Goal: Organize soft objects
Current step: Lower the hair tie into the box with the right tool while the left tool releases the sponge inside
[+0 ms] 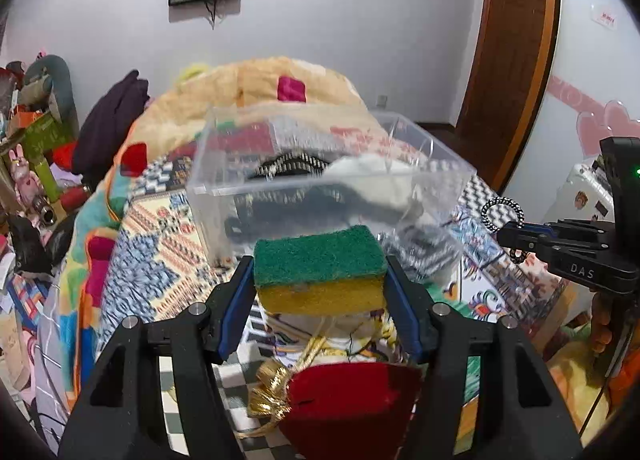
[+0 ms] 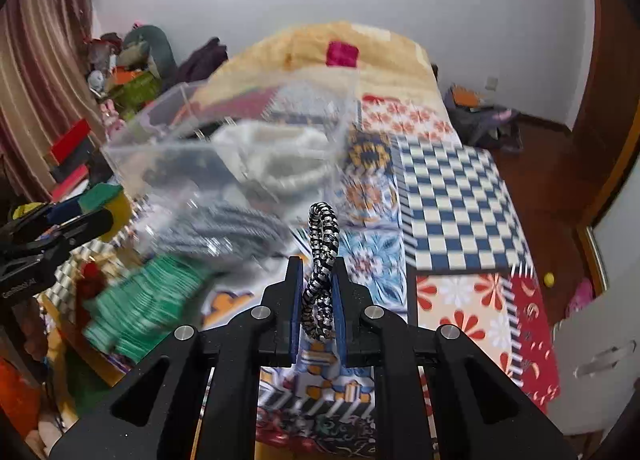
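Note:
My left gripper (image 1: 320, 264) is shut on a green-and-yellow sponge (image 1: 320, 268), held above the bed just in front of a clear plastic box (image 1: 320, 180). The box holds a white fluffy item (image 1: 376, 176) and dark striped cloth (image 1: 312, 204). My right gripper (image 2: 318, 280) is shut on a black-and-white hair tie (image 2: 322, 260), right of the box (image 2: 224, 156). The right gripper (image 1: 516, 236) with the hair tie (image 1: 502, 214) also shows in the left wrist view. The sponge (image 2: 102, 200) shows at the left in the right wrist view.
A red velvet pouch with gold ribbon (image 1: 352, 408) lies below my left gripper. A green item (image 2: 148, 308) lies near the box. The patchwork bedspread (image 2: 452, 196) covers the bed. Clutter (image 1: 36, 148) stands along the left side; a wooden door (image 1: 512, 40) is at the right.

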`<action>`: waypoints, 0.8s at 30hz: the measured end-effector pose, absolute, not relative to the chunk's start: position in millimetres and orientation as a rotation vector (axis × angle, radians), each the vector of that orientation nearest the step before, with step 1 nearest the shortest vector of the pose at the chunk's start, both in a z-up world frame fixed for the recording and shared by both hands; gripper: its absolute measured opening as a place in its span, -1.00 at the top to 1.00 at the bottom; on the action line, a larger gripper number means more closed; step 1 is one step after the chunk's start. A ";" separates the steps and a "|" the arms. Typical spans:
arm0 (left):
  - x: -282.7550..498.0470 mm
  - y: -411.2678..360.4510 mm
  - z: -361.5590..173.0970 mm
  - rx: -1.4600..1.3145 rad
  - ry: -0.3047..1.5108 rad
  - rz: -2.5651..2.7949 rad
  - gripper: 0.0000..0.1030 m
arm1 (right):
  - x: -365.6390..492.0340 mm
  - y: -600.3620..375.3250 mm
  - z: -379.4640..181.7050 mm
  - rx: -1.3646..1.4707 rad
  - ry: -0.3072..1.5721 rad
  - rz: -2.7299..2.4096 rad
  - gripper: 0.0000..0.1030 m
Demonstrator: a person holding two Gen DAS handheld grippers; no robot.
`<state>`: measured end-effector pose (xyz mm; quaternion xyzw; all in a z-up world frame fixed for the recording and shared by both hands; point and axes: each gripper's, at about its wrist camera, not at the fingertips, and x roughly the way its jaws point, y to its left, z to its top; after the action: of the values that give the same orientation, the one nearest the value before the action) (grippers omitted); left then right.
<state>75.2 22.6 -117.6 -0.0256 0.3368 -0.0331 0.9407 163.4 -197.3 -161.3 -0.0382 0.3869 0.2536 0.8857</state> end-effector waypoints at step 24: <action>143.2 34.4 -77.8 -0.060 0.630 -0.058 -0.21 | 211.8 -121.3 -102.9 -0.152 0.614 0.584 0.76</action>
<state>143.2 34.4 -77.8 -0.0296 0.3099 -0.0283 0.9499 211.8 -121.3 -102.9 -0.0737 0.2978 0.2831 0.9087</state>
